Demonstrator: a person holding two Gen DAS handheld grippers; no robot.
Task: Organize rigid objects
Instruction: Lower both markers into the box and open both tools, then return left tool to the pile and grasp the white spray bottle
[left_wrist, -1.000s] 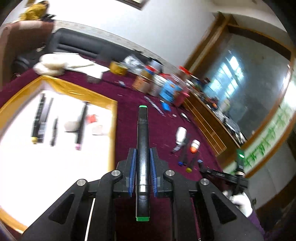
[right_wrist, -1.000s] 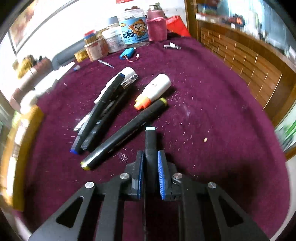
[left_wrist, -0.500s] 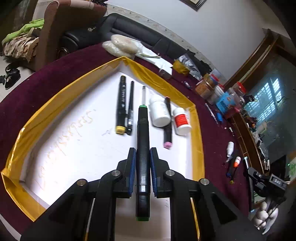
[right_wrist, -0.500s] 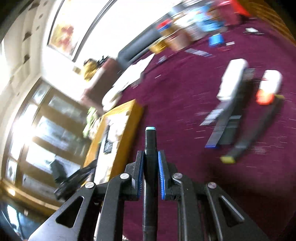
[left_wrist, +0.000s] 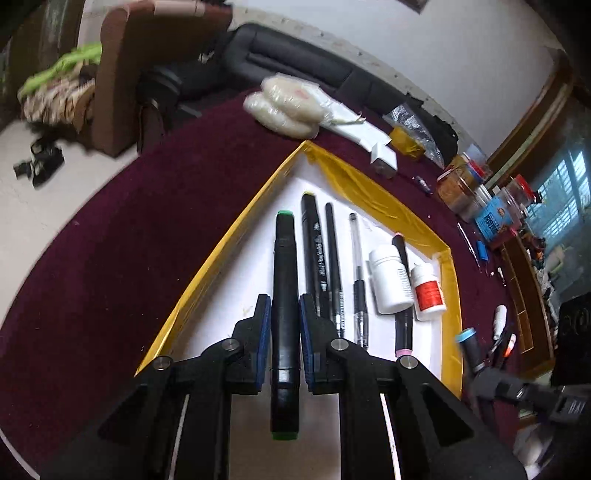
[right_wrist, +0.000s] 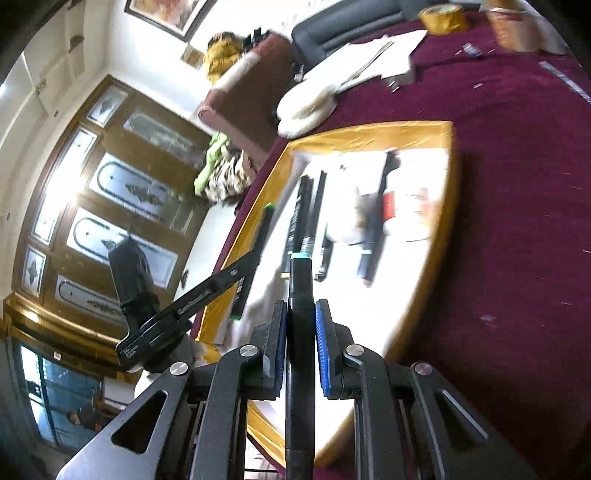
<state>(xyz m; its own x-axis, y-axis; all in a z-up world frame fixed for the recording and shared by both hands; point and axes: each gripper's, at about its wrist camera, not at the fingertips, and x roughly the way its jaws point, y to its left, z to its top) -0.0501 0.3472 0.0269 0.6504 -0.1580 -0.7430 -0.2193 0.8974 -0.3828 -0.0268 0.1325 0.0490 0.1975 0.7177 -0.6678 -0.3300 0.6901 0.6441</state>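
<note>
My left gripper (left_wrist: 282, 306) is shut on a black marker with green ends (left_wrist: 284, 258). It hangs over the white tray with a yellow rim (left_wrist: 369, 192), just left of a row of black pens (left_wrist: 314, 251). Beyond the pens in the tray lie a white bottle (left_wrist: 391, 280), a red-labelled bottle (left_wrist: 428, 291) and a pink-tipped marker (left_wrist: 402, 325). My right gripper (right_wrist: 301, 314) is shut on a black marker with a light-blue cap (right_wrist: 301, 280) above the tray's near rim (right_wrist: 369, 134). The left gripper (right_wrist: 236, 273) shows at the tray's left side.
A dark red cloth (left_wrist: 147, 240) covers the table. A bag of white rolls (left_wrist: 288, 107), papers and a tape roll (right_wrist: 443, 16) lie behind the tray. Jars (left_wrist: 458, 184) stand at the far right, and loose markers (left_wrist: 500, 332) lie on the cloth right of the tray.
The left gripper carried the green-ended marker from the cloth to over the tray, beside the pens. The right gripper swung away from the loose markers to the tray with the blue-capped marker.
</note>
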